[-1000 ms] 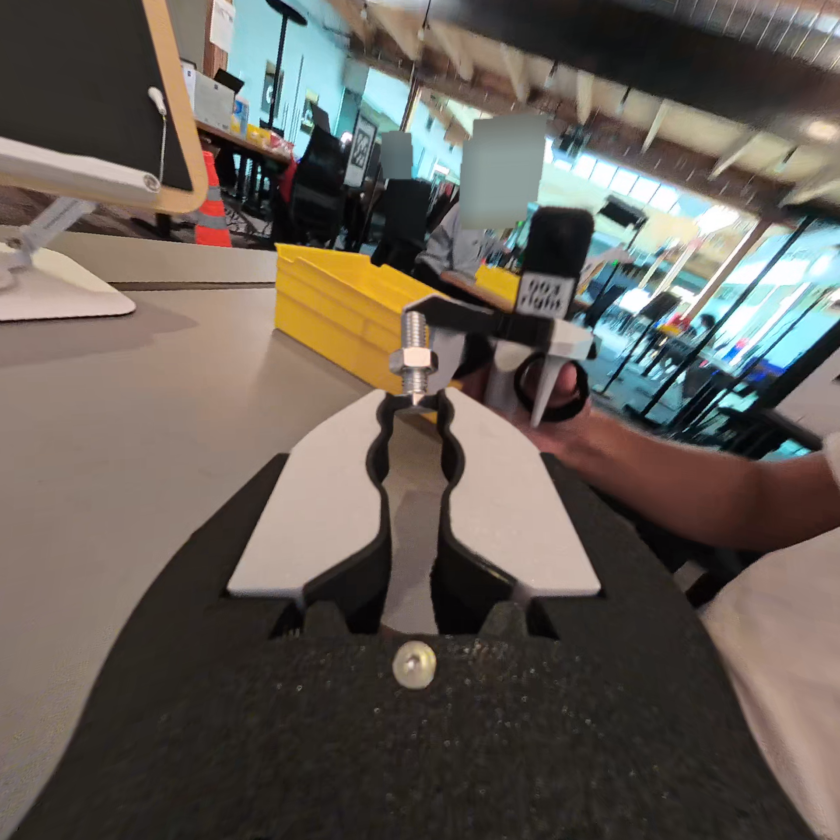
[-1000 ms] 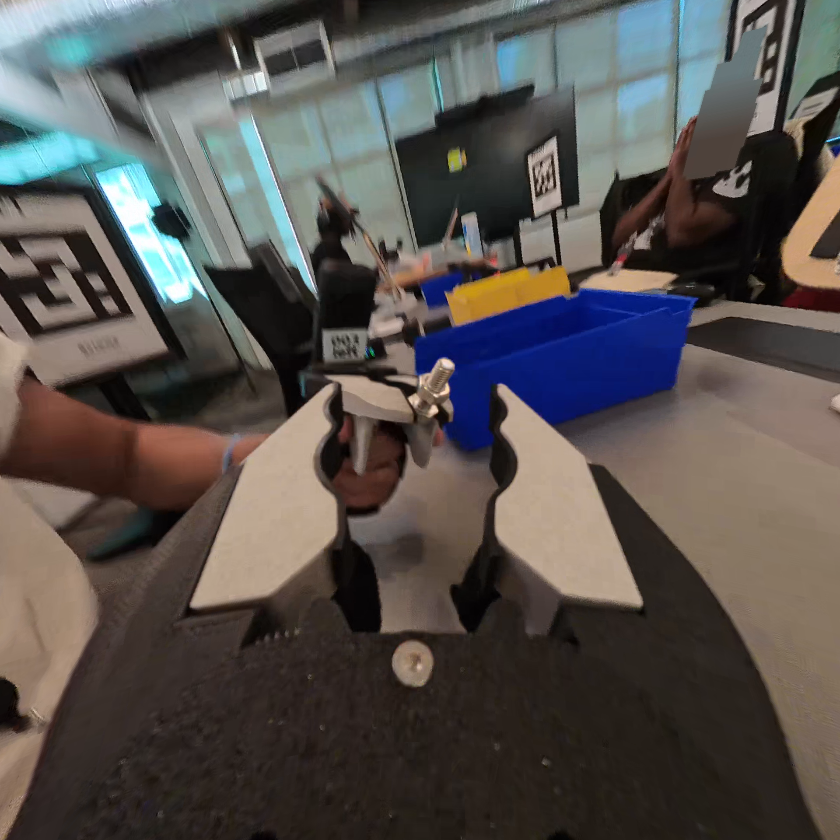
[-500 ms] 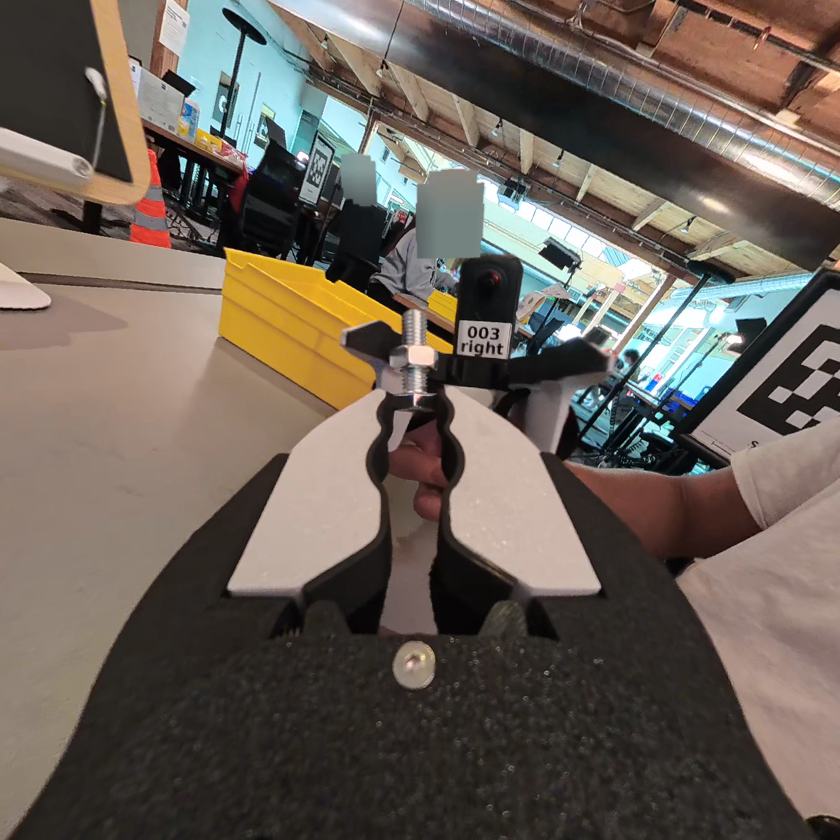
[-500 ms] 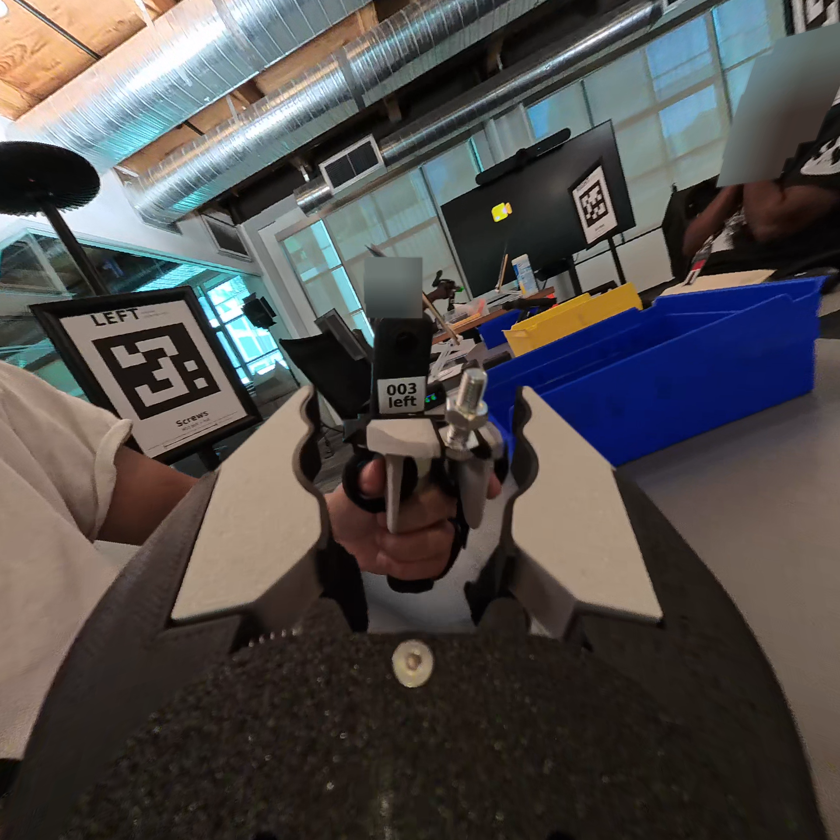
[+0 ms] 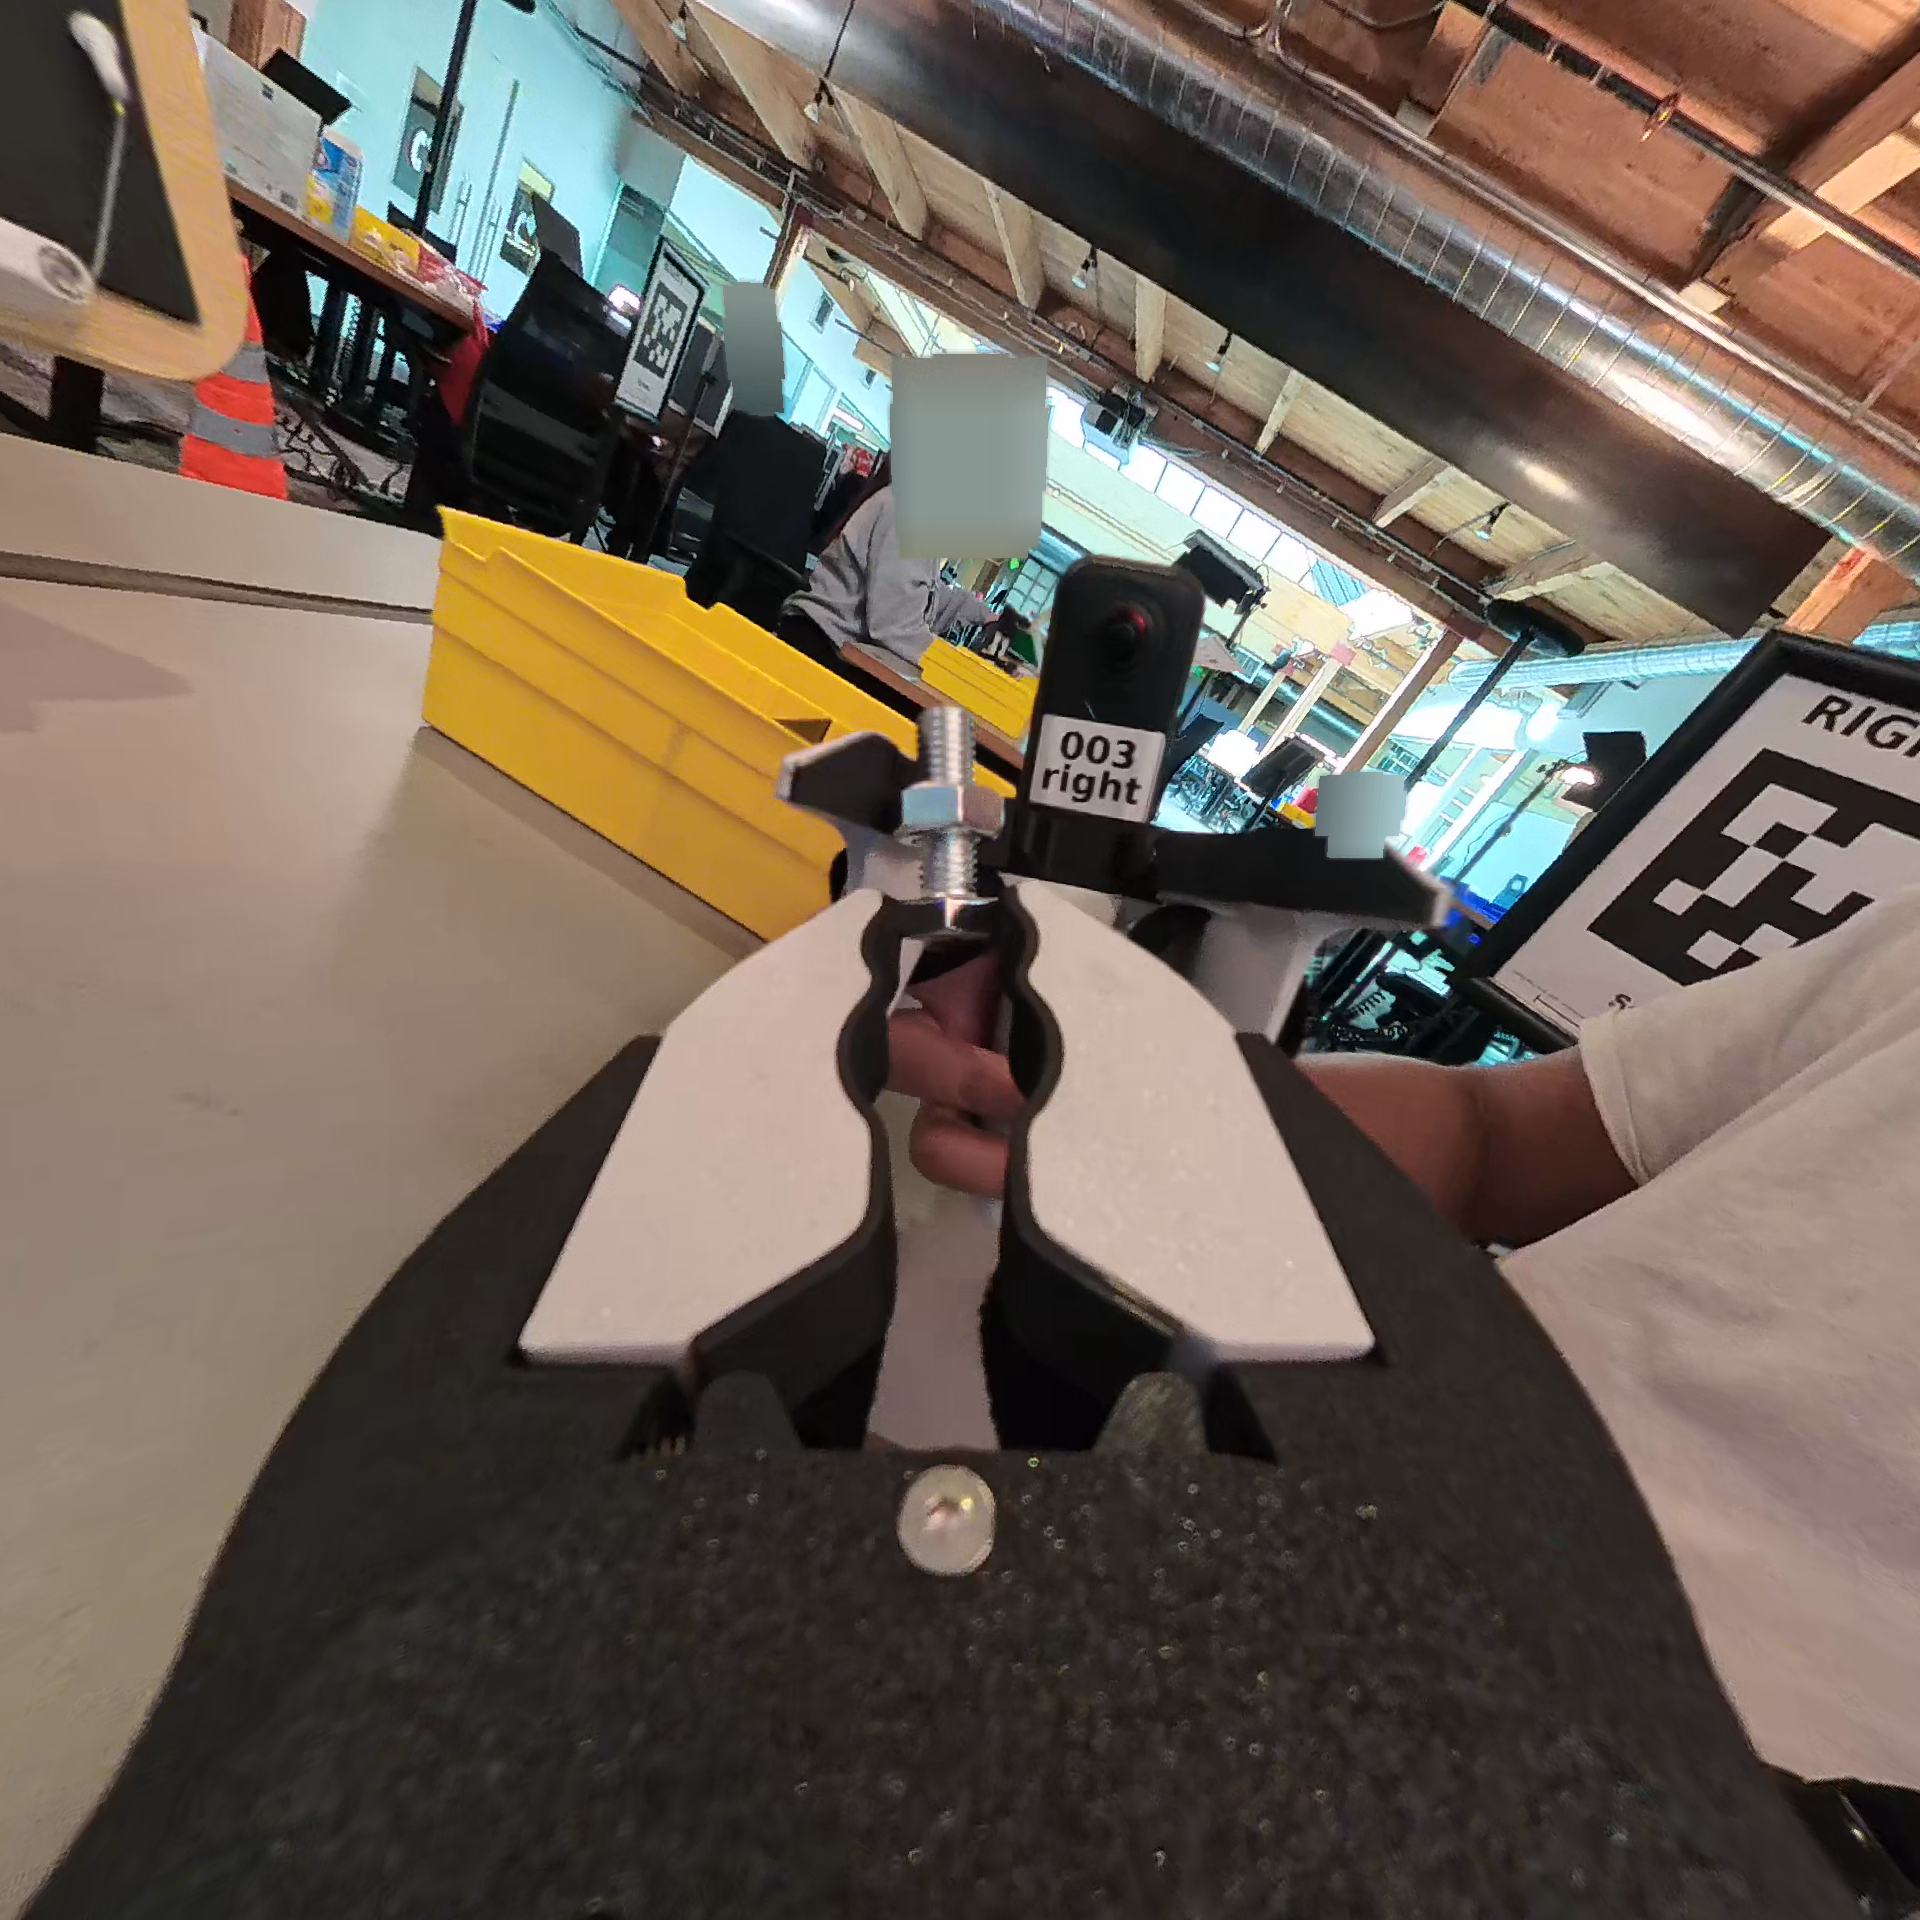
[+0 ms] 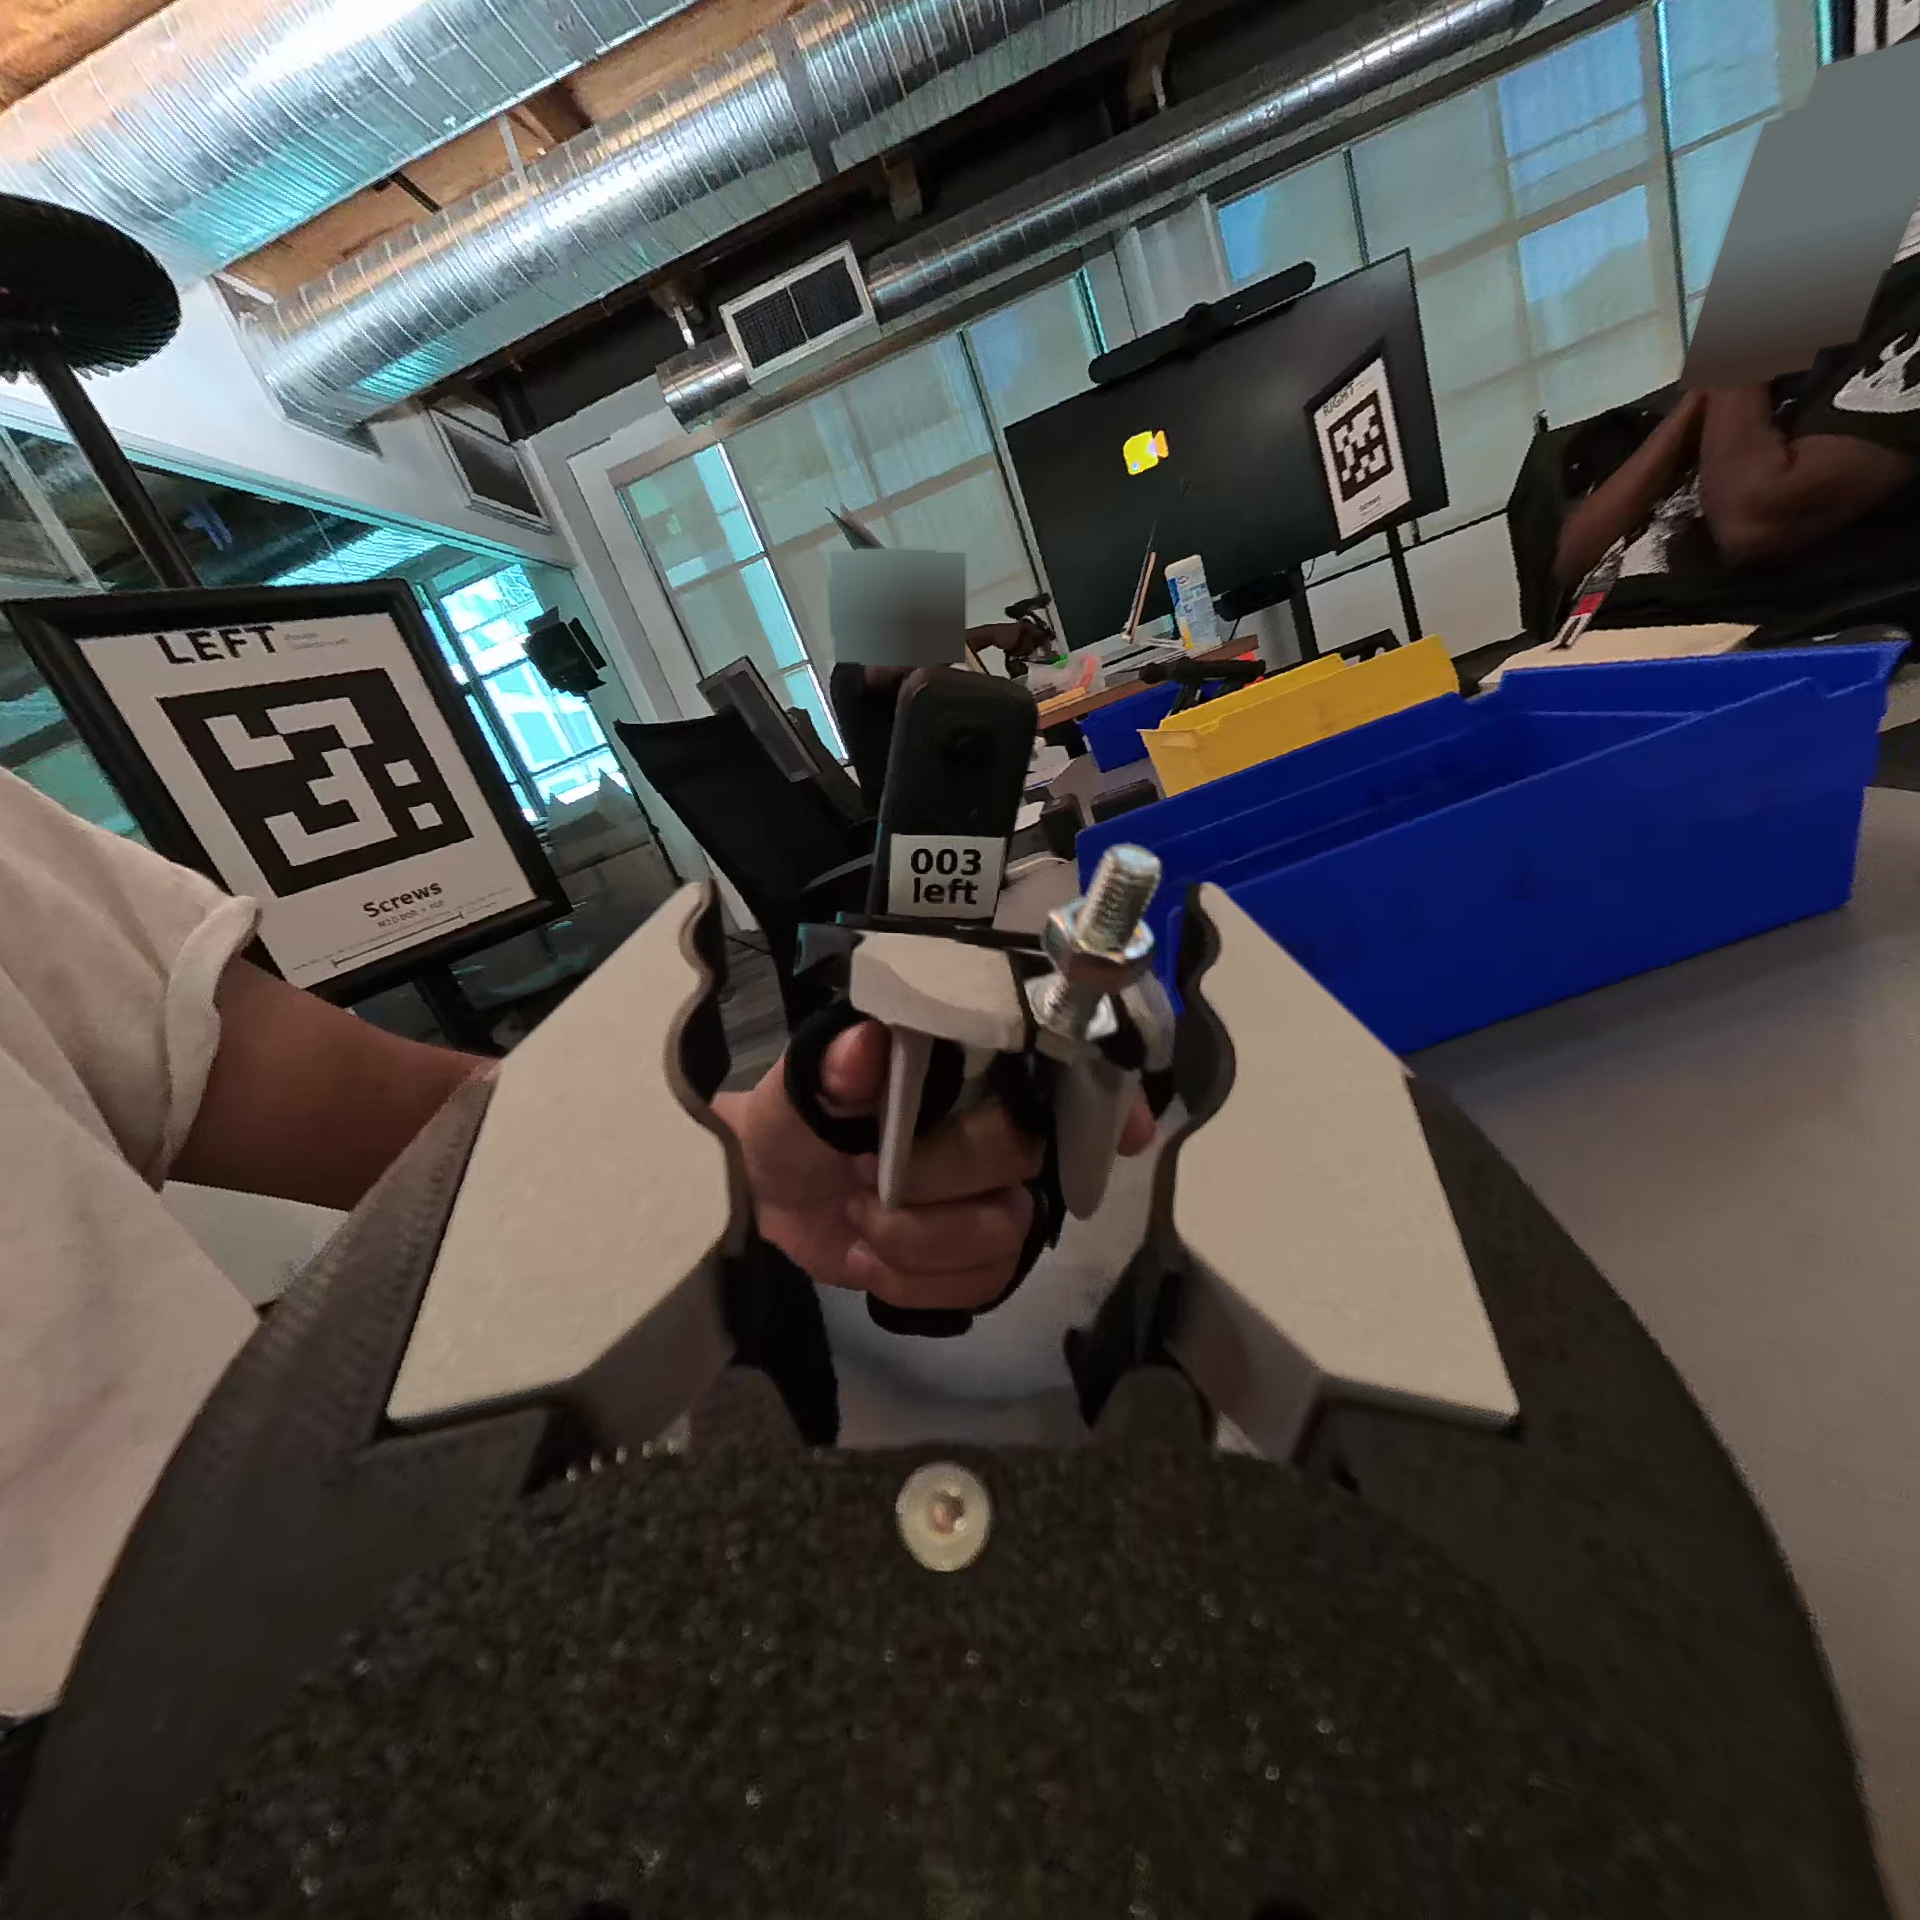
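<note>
My left gripper [image 5: 948, 914] is shut on the head of a silver bolt [image 5: 951, 831]. The bolt stands upright past the fingertips, with a hex nut [image 5: 948, 805] threaded partway down its shaft. My right gripper [image 6: 945, 956] is open wide and holds nothing. It faces the left gripper [image 6: 1049, 997] at close range. In the right wrist view the bolt [image 6: 1107, 935] and its nut sit just inside the right finger without touching it. The right gripper also shows in the left wrist view [image 5: 1122, 842], spread wide behind the bolt.
A yellow bin [image 5: 644, 717] stands on the grey table [image 5: 208, 987] beyond the left gripper. A blue bin [image 6: 1558, 831] stands to the right in the right wrist view. Framed marker signs [image 6: 301, 779] stand beside the table. An orange cone [image 5: 234, 416] is far off. The grippers are tip to tip, or close to it.
My right gripper's jaws have opened wider around the bolt. Both grippers have tilted upward and now face each other squarely. The bolt and nut stay in the left grasp.
</note>
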Demonstrator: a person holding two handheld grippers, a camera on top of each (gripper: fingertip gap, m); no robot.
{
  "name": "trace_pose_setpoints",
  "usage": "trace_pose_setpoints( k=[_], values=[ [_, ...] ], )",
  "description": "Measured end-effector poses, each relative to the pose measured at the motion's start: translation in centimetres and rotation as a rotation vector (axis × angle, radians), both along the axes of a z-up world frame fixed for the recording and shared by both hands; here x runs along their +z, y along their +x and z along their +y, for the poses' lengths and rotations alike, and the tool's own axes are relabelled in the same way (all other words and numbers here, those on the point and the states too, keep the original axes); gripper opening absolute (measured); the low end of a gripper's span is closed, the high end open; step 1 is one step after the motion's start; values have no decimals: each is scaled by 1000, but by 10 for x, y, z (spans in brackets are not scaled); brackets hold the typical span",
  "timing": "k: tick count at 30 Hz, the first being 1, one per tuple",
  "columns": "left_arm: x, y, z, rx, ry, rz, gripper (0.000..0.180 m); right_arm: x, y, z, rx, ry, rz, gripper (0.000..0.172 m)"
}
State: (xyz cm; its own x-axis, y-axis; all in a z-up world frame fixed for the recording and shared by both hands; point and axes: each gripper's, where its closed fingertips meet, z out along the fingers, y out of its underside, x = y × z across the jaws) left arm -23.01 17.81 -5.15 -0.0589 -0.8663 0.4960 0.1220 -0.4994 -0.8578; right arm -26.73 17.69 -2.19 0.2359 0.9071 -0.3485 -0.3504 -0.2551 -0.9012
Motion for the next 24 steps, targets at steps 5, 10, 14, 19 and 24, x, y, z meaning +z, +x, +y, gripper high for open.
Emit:
trace_pose_setpoints(
  k=[5,10,14,19,24],
  values=[
    [5,-14,12,33,-22,-33,18,-1,19,-1,-35,-4,-4,83],
    [0,-6,5,-1,-12,-6,18,-2,1,-7,-1,-2,-9,88],
    [-3,2,-7,-36,16,26,18,-2,-7,-6,14,12,-20,88],
    [1,-8,1,-9,21,12,18,-4,10,-4,-36,16,-26,87],
    [-2,-9,3,-13,26,28,17,-2,8,-10,11,6,-1,83]
  ],
)
